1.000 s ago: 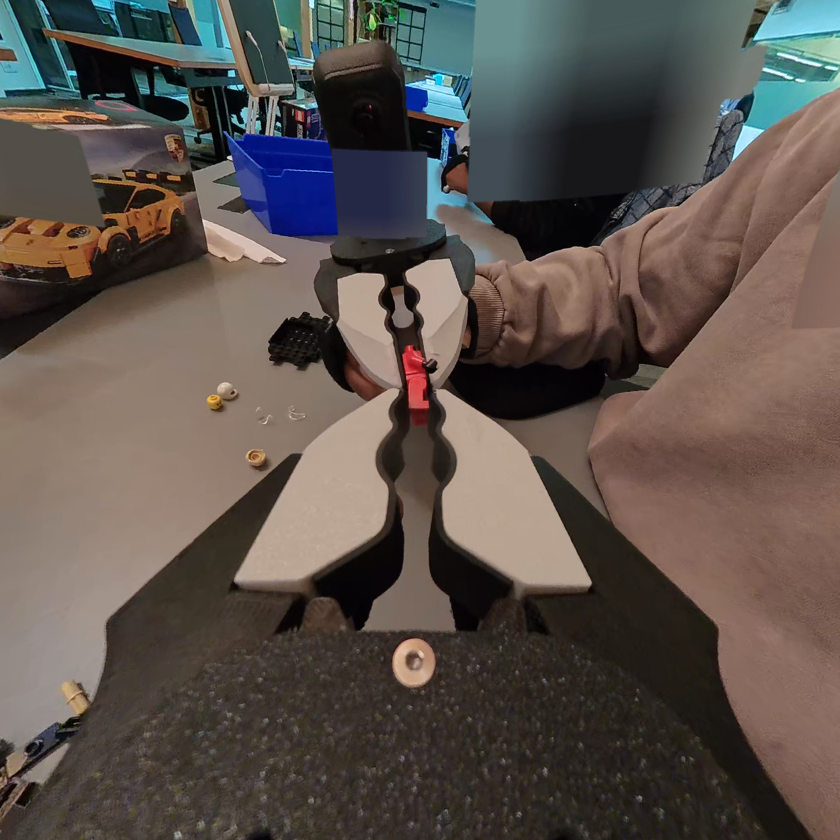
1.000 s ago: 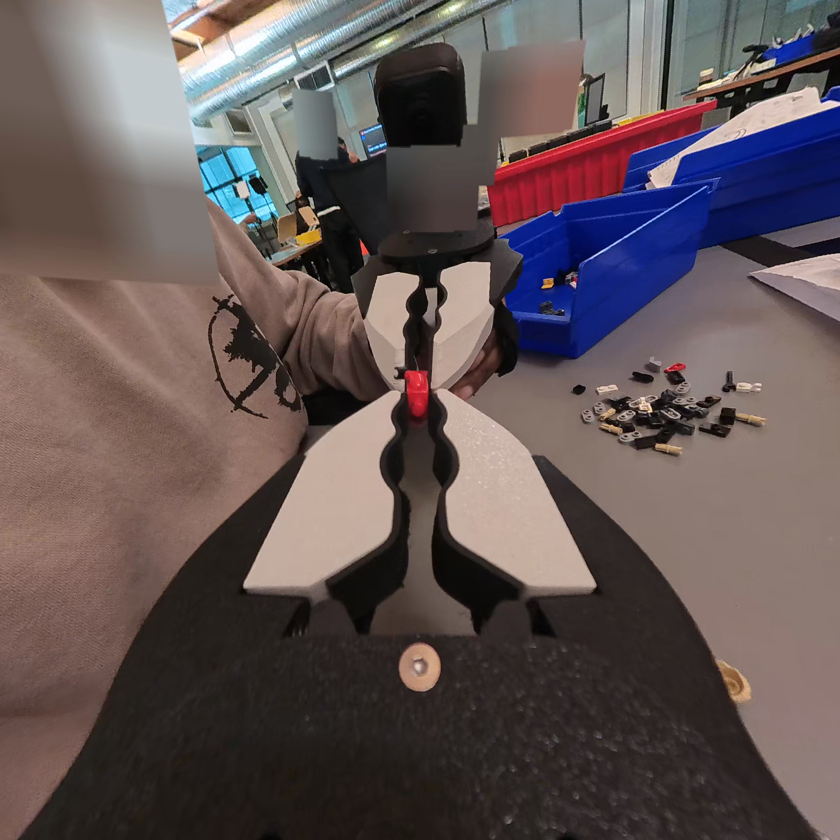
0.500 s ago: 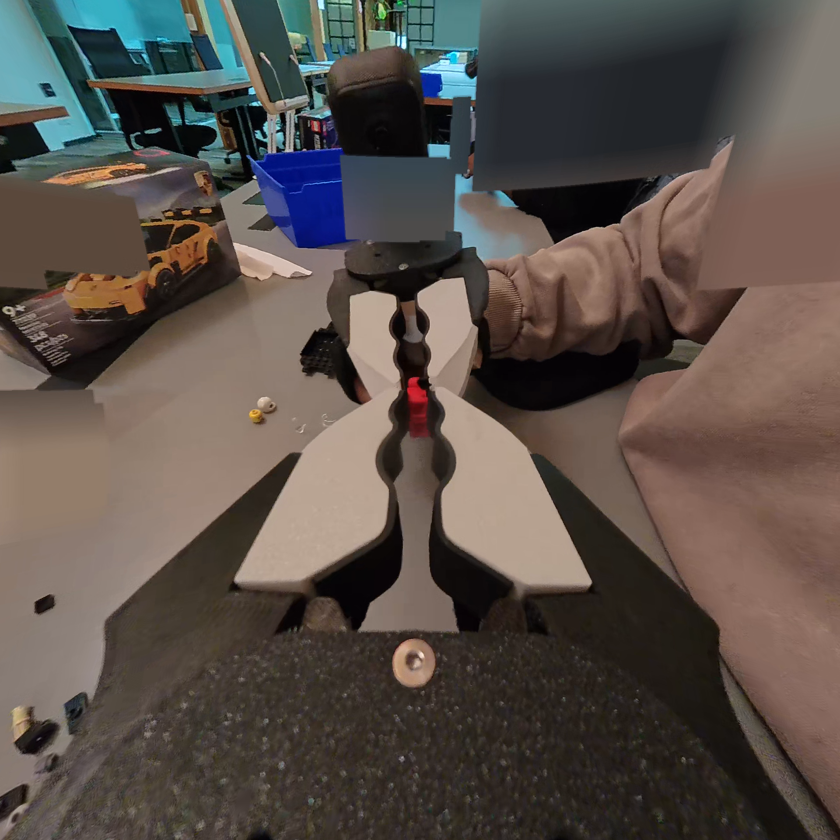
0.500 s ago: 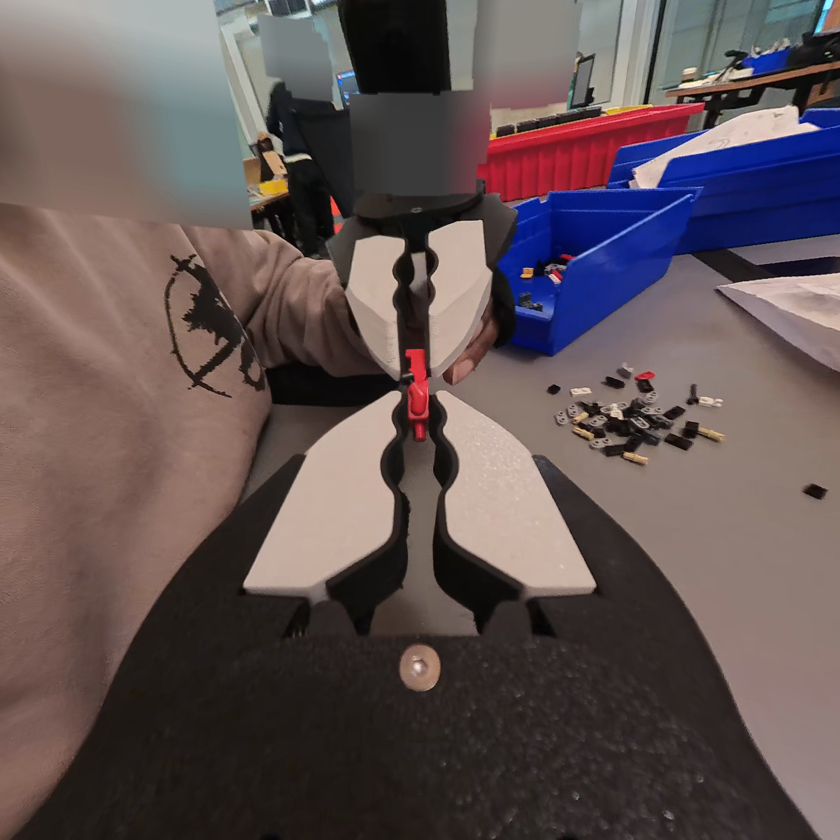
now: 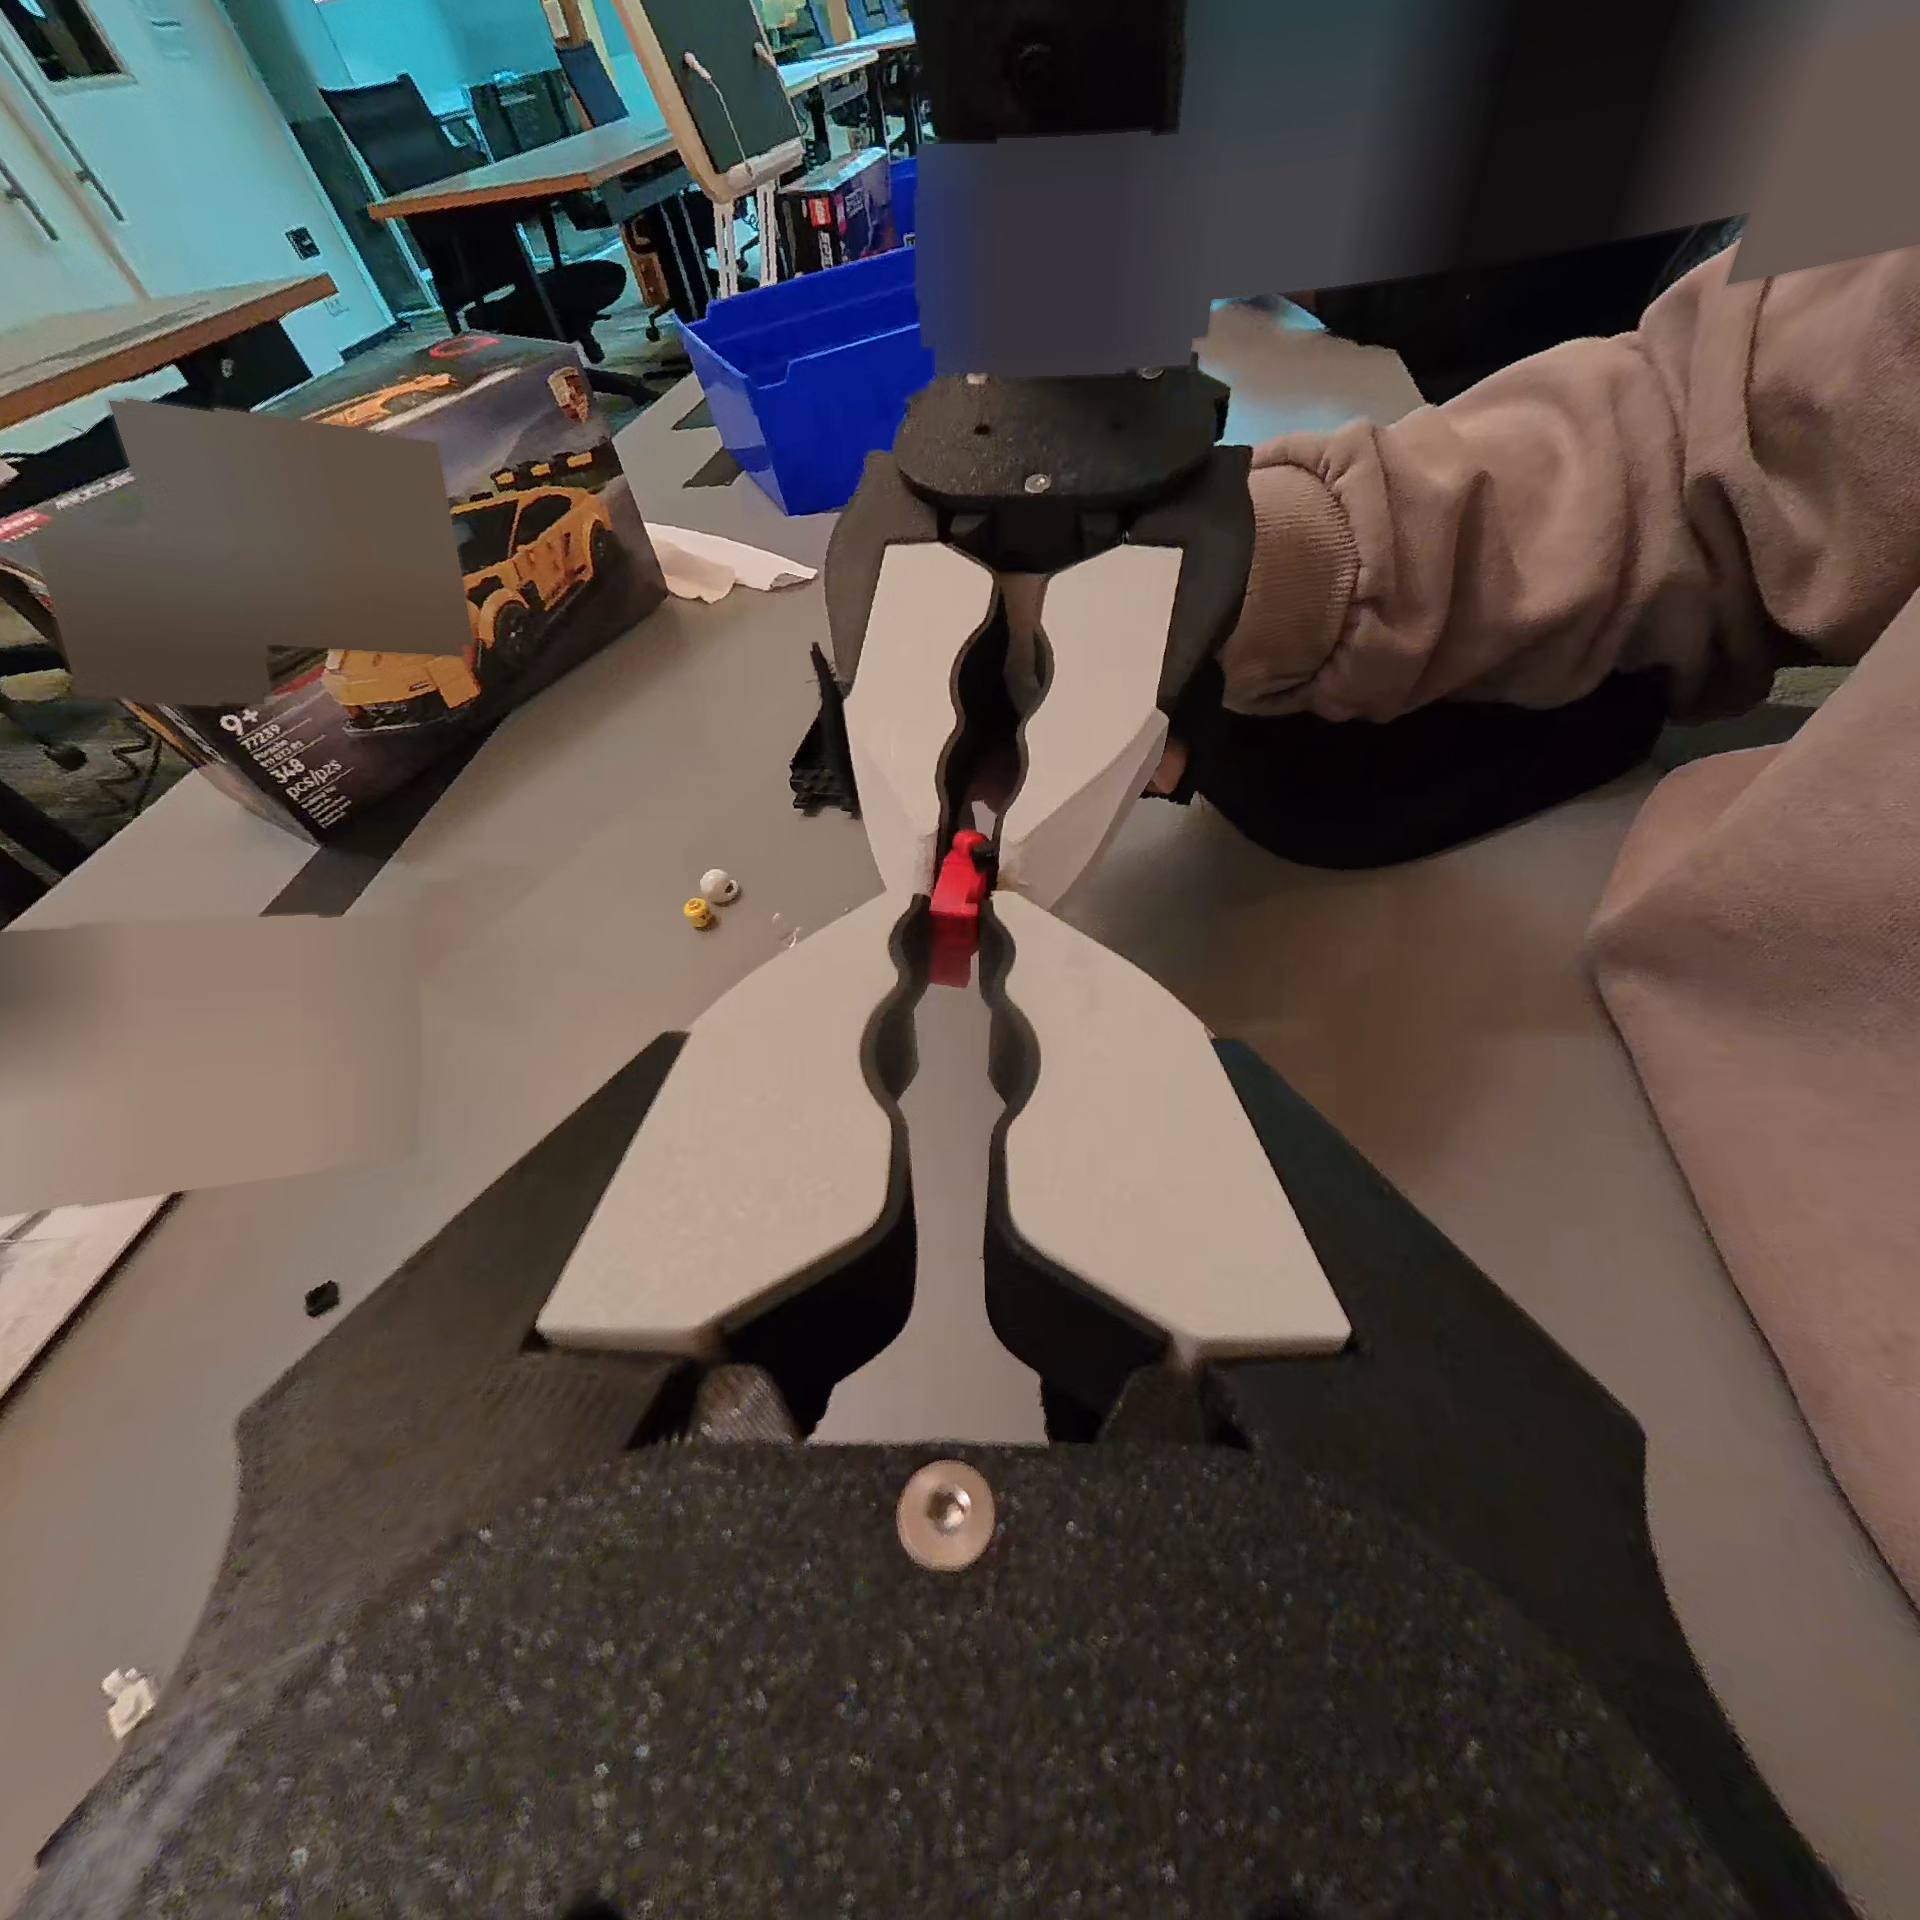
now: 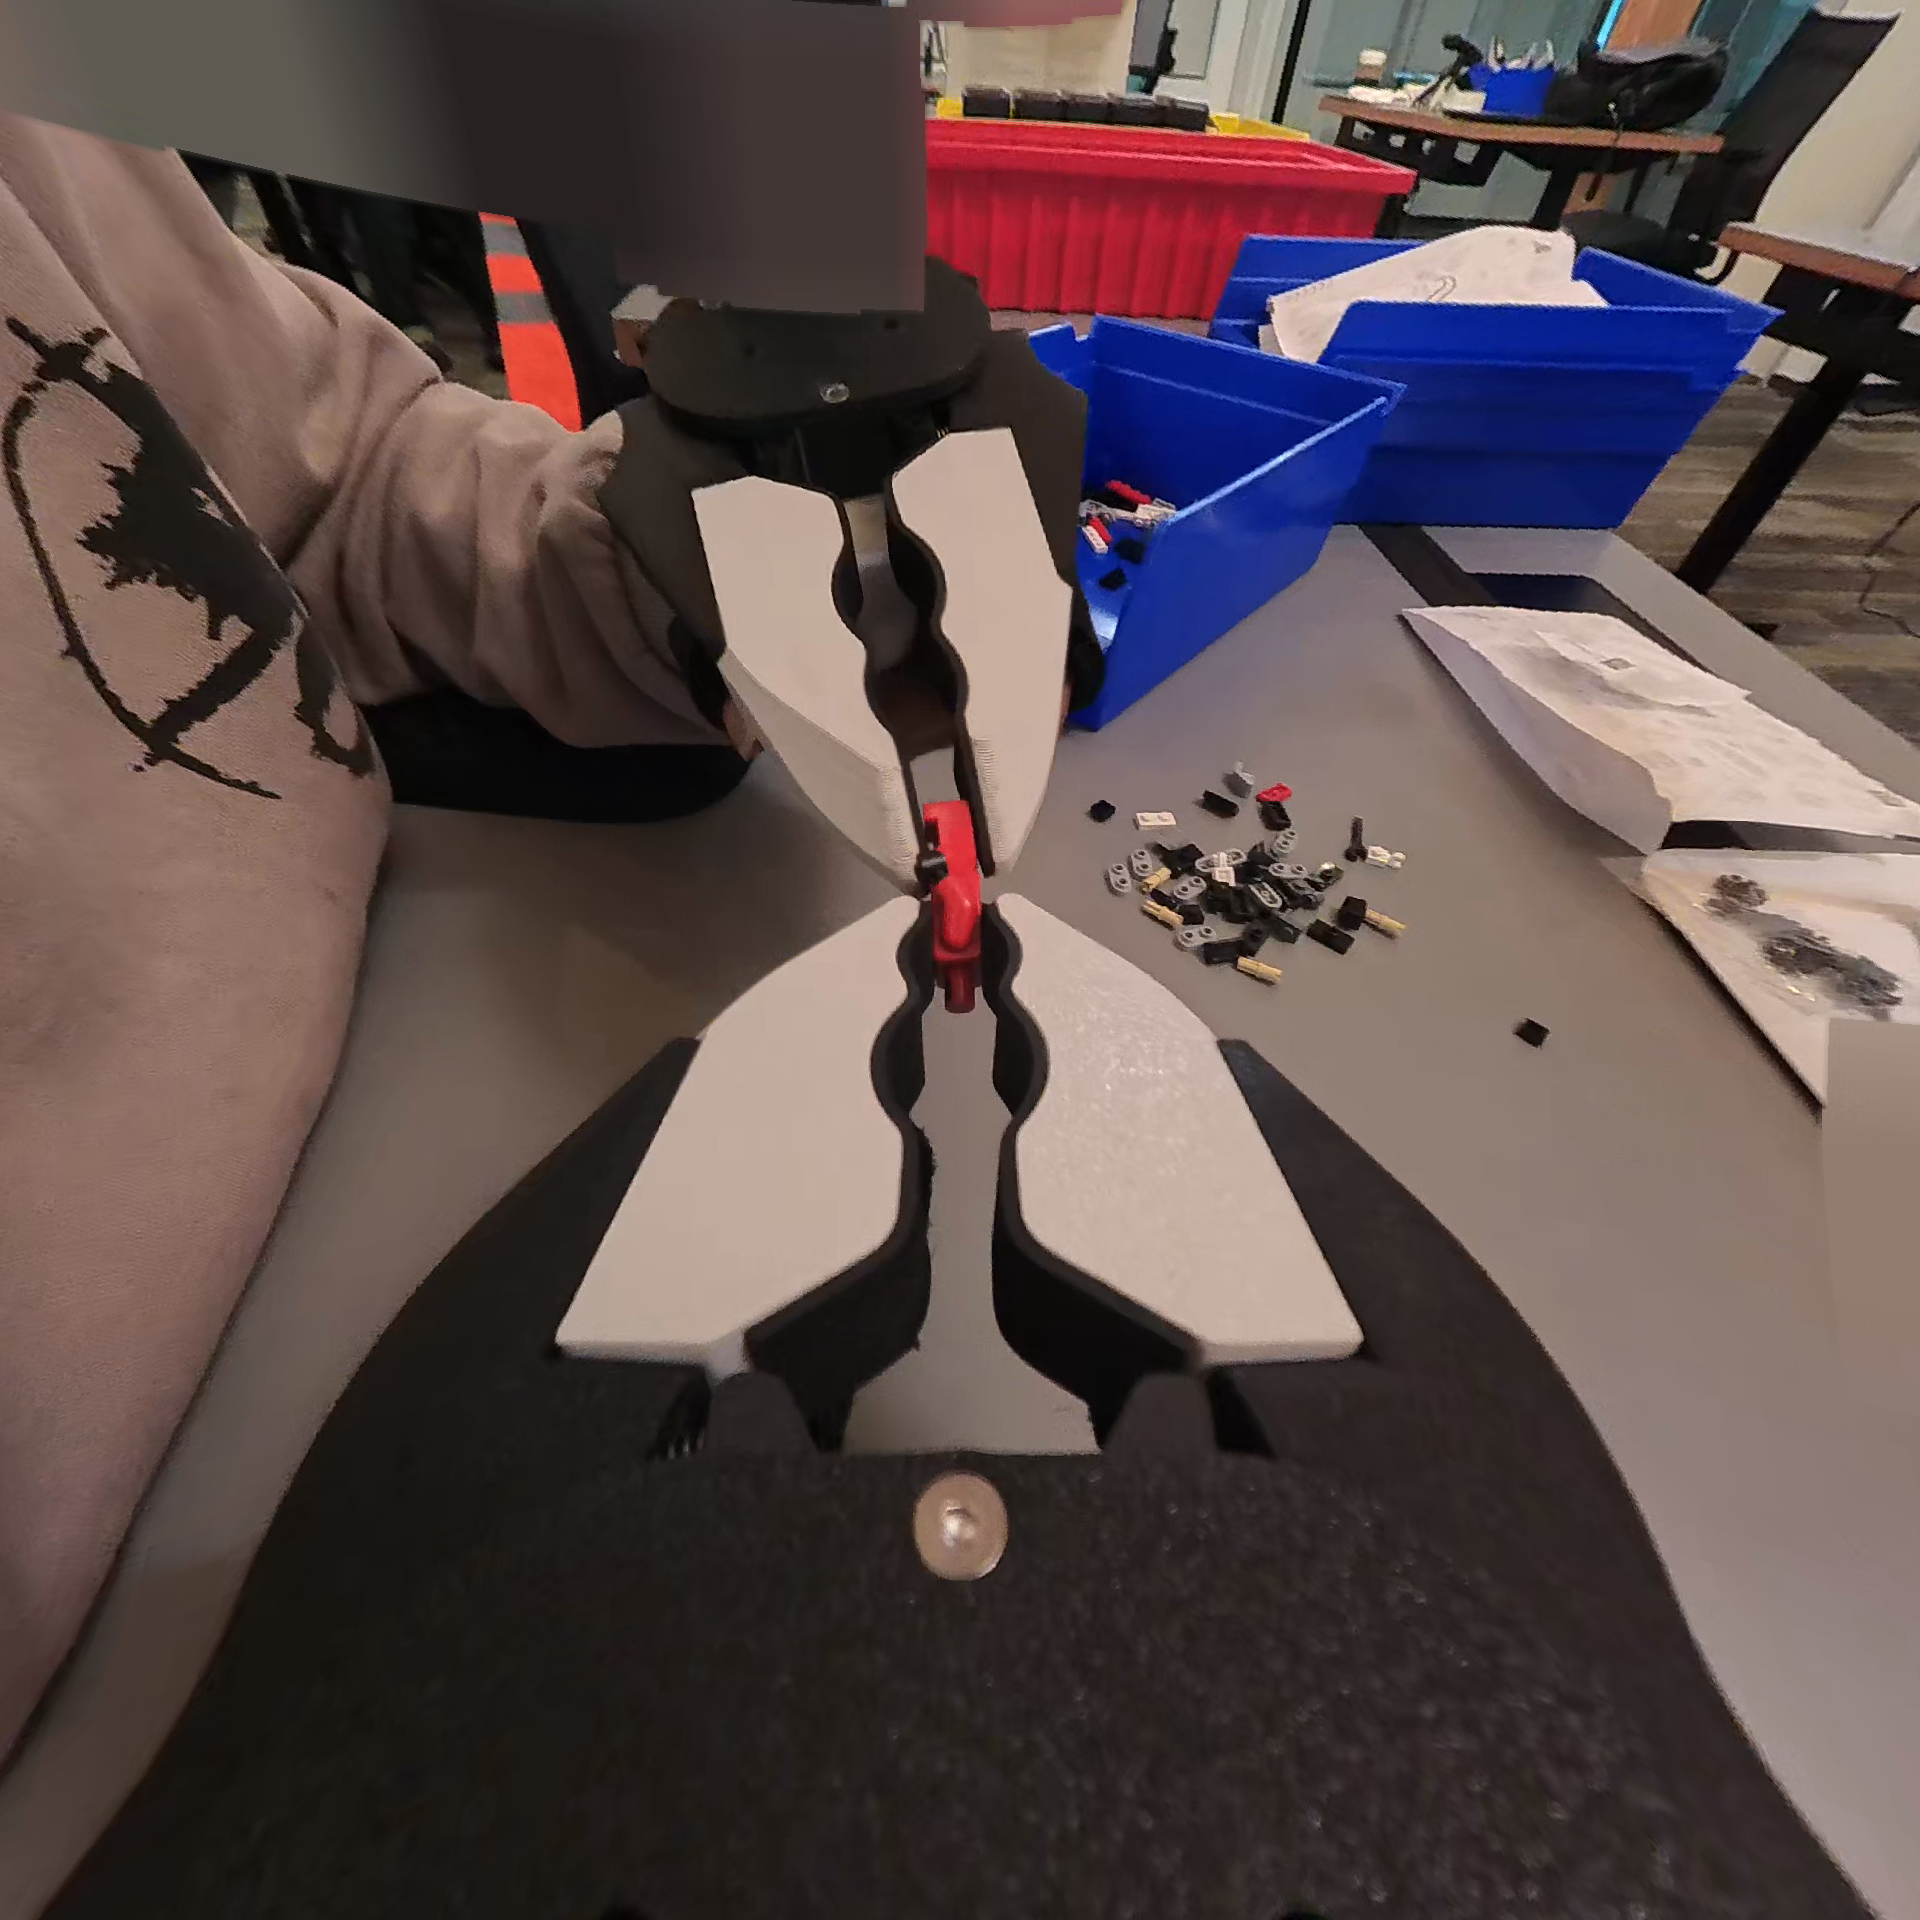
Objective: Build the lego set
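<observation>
Pinching one red piece (image 5: 951,925) tip to tip, both grippers hide its joint and shape.

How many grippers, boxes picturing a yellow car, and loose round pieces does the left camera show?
Grippers: 2, left gripper and right gripper, both shut on the red piece
Yellow-car box: 1
Loose round pieces: 2, yellow round piece, white round piece
Total: 5
</observation>
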Available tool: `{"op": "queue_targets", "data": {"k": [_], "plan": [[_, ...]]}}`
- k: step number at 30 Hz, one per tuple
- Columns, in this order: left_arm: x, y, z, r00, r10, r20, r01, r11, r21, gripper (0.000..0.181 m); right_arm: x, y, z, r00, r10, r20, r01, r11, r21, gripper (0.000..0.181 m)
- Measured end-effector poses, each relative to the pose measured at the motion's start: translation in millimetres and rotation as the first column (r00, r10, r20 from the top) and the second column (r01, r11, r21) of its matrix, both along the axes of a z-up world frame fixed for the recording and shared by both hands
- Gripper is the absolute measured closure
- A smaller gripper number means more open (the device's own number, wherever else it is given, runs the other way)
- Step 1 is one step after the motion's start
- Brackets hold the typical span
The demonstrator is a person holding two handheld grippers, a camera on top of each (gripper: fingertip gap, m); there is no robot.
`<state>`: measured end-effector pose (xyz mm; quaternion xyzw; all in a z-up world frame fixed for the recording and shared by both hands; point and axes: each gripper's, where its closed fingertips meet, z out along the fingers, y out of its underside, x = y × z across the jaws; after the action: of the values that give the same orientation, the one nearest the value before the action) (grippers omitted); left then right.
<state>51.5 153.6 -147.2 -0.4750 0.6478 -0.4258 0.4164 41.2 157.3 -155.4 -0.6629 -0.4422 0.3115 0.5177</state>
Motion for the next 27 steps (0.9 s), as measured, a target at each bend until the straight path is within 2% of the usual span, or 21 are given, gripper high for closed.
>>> {"op": "queue_targets", "data": {"k": [5,9,14,22,27], "plan": [[0.8,1.3,2.8,0.999,0.018,0.035,-0.018,1.000,0.017,0.173,1.6,1.3,3.2,1.000,-0.027,-0.002,0.027,1.000,-0.002,0.173],[1.2,1.4,11.3,0.993,0.009,0.121,-0.001,0.998,-0.060,0.173,6.2,1.0,10.6,0.998,-0.023,-0.065,0.023,1.000,-0.008,0.167],[2.8,6.0,14.9,0.985,0.029,0.168,0.001,0.985,-0.173,0.173,11.2,2.3,16.1,0.986,-0.019,-0.164,0.008,0.997,-0.071,0.173],[10.6,18.1,0.1,0.984,0.133,0.123,-0.102,0.968,-0.230,0.173,19.6,13.4,1.7,0.993,-0.115,-0.030,0.112,0.990,-0.088,0.174],[11.6,17.1,-7.1,0.990,0.108,0.088,-0.080,0.957,-0.277,0.174,20.8,12.9,-5.1,0.995,-0.101,-0.017,0.098,0.986,-0.138,0.174]]}}
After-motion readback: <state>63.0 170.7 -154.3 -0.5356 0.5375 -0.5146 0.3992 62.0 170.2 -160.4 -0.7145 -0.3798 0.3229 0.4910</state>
